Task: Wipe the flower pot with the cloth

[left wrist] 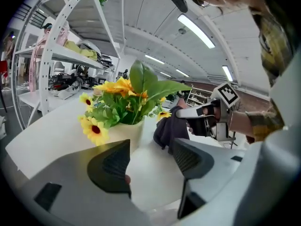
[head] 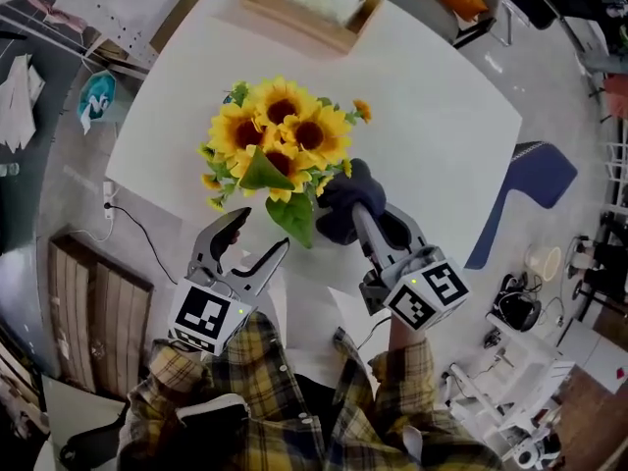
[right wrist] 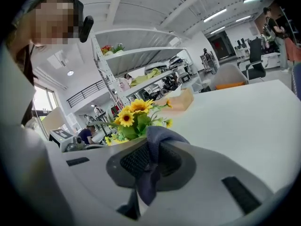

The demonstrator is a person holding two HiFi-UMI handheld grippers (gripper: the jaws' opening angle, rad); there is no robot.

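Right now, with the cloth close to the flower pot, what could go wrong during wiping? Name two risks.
1. The left gripper is open and not touching the flower pot, so a push from the cloth might tip it.
2. The sunflowers and their leaves overhang the pot, so the right gripper, shut on the cloth, may snag them.
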